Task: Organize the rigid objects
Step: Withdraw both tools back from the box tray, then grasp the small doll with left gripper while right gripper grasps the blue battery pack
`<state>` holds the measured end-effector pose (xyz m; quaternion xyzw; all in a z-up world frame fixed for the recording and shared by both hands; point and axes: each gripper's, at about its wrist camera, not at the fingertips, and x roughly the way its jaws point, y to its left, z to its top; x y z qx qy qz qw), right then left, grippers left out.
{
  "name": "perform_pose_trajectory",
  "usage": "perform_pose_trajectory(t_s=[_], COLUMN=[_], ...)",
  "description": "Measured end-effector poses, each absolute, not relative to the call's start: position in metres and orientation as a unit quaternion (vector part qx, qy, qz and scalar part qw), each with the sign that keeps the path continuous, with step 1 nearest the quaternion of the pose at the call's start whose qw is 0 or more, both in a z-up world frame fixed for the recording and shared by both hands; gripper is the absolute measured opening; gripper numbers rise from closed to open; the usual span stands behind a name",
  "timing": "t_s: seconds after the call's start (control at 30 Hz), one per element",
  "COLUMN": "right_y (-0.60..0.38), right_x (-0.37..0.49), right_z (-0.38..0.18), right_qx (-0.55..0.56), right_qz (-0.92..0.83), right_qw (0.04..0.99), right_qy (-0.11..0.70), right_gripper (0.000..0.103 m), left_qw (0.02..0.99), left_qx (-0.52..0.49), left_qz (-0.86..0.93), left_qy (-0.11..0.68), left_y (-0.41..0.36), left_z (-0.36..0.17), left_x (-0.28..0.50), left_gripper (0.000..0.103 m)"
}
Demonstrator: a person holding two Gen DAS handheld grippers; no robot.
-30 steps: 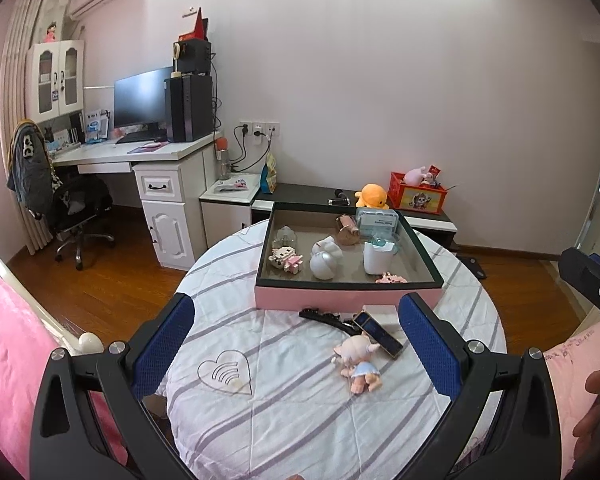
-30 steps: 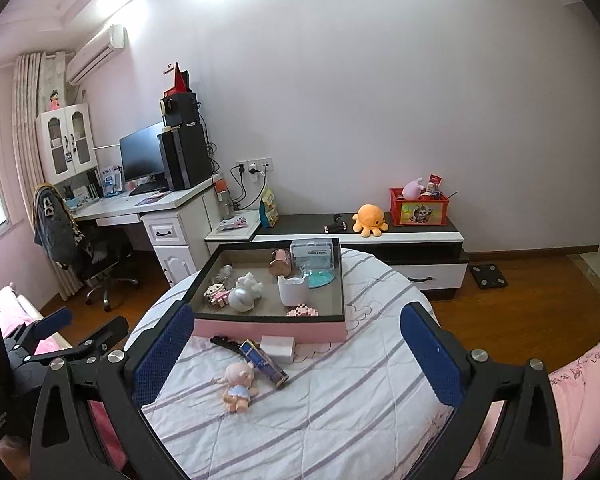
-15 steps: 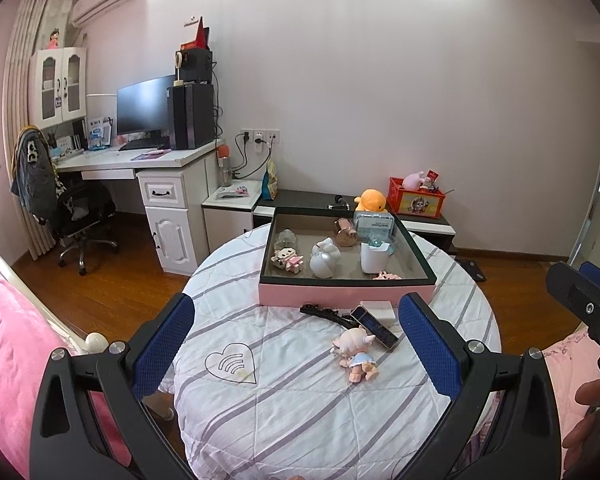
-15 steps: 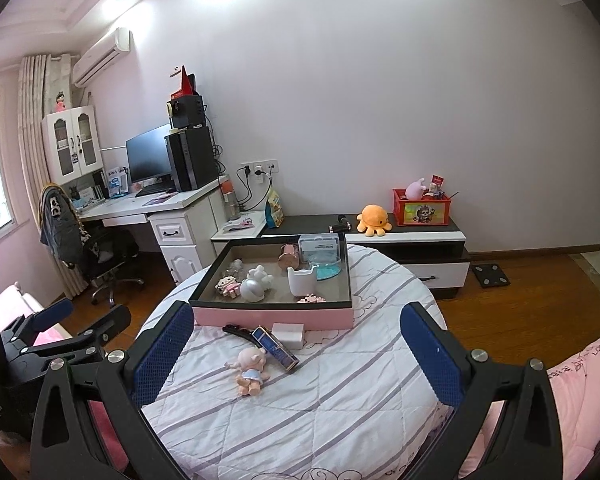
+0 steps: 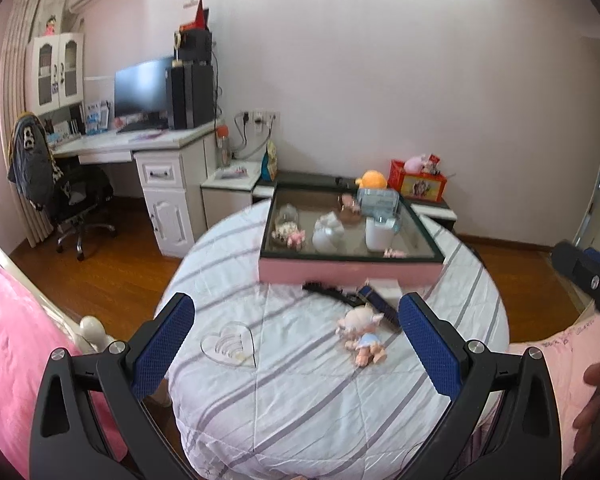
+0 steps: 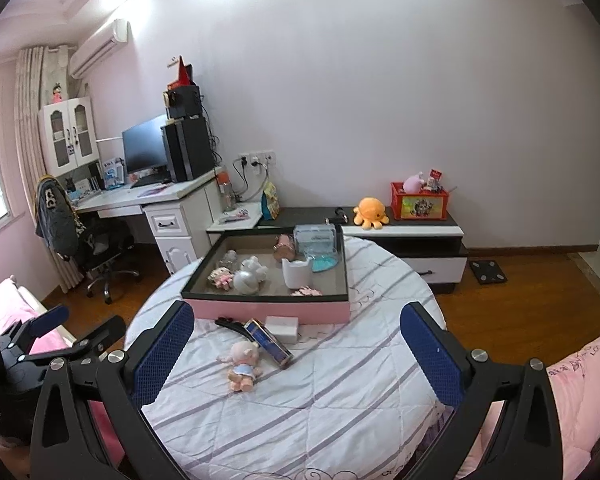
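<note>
You have one pink-sided, dark-rimmed tray (image 6: 268, 310), one pink pig doll (image 6: 242, 365), one dark blue rectangular box (image 6: 273, 343), one white block (image 6: 282, 325), one black clip (image 6: 230, 323), and one clear heart-shaped dish (image 5: 229, 344).

a pink-walled tray (image 6: 268, 312) with a dark rim is sitting on the far half of the round striped bed (image 6: 320, 400). inside it a white bird-like figurine (image 6: 249, 276), a white cup (image 6: 296, 273), a clear blue box (image 6: 315, 239), a copper-coloured jar (image 6: 283, 245) and a small pink-and-white toy (image 6: 221, 278) are standing apart from one another. just in front of the tray's near wall a white block (image 6: 282, 326), a dark blue rectangular case (image 6: 272, 343) lying diagonally and a black strap-like piece (image 6: 230, 323) are resting on the cover. a pink doll in blue (image 6: 242, 364) is lying on its side near the case. a clear heart-shaped dish (image 5: 230, 343) is lying flat, well apart to the left.
</note>
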<state>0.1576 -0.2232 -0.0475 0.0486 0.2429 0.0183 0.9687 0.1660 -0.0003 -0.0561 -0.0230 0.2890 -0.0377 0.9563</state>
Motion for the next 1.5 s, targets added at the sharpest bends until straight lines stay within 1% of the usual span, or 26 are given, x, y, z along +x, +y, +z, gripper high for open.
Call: perform_pose_trajectory(t_s=[0.27, 0.53, 0.83, 0.87, 0.9, 0.93, 0.97, 1.0, 1.03, 1.07, 1.1, 1.2, 1.47, 1.5], right_y=[-0.231, -0.241, -0.248, -0.247, -0.246, -0.244, -0.242, -0.240, -0.238, -0.235, -0.232, -0.221, -0.192, -0.190], right_x=[0.188, 0.224, 0.258, 0.262, 0.265, 0.268, 0.272, 0.276, 0.279, 0.282, 0.285, 0.294, 0.316, 0.319], right_z=[-0.078, -0.119, -0.152, -0.156, -0.160, -0.162, -0.166, -0.170, -0.173, -0.176, -0.178, -0.188, -0.216, -0.219], right_qx=[0.051, 0.066, 0.069, 0.067, 0.064, 0.062, 0.060, 0.059, 0.058, 0.054, 0.050, 0.038, 0.027, 0.025], right_qz=[0.016, 0.023, 0.037, 0.042, 0.047, 0.049, 0.052, 0.056, 0.060, 0.063, 0.066, 0.079, 0.123, 0.119], right_qw=[0.956, 0.938, 0.922, 0.920, 0.918, 0.916, 0.914, 0.912, 0.910, 0.908, 0.907, 0.900, 0.878, 0.877], right_qy=[0.288, 0.340, 0.379, 0.385, 0.389, 0.392, 0.397, 0.402, 0.406, 0.410, 0.413, 0.427, 0.462, 0.465], right_gripper=[0.103, 0.103, 0.103, 0.103, 0.103, 0.103, 0.103, 0.103, 0.103, 0.103, 0.103, 0.103, 0.103, 0.102], left_qw=[0.936, 0.909, 0.887, 0.889, 0.892, 0.892, 0.892, 0.893, 0.892, 0.891, 0.890, 0.887, 0.893, 0.894], left_qx=[-0.018, -0.003, -0.004, -0.009, -0.014, -0.011, -0.002, 0.004, 0.005, 0.002, -0.002, -0.016, -0.012, -0.013], left_qz=[-0.058, -0.078, -0.081, -0.084, -0.090, -0.091, -0.090, -0.091, -0.098, -0.102, -0.106, -0.120, -0.098, -0.096], left_qy=[0.346, 0.409, 0.454, 0.450, 0.443, 0.443, 0.443, 0.441, 0.442, 0.442, 0.443, 0.446, 0.438, 0.438], left_y=[-0.017, -0.050, -0.067, -0.065, -0.064, -0.064, -0.065, -0.065, -0.063, -0.061, -0.057, -0.046, -0.021, -0.019], left_z=[-0.105, -0.162, -0.206, -0.205, -0.203, -0.203, -0.204, -0.203, -0.203, -0.202, -0.201, -0.201, -0.199, -0.199], left_x=[0.196, 0.236, 0.282, 0.283, 0.283, 0.285, 0.286, 0.287, 0.289, 0.290, 0.292, 0.294, 0.285, 0.286], left_gripper=[0.103, 0.103, 0.101, 0.099, 0.089, 0.083, 0.071, 0.065, 0.055, 0.049, 0.047, 0.046, 0.046, 0.046])
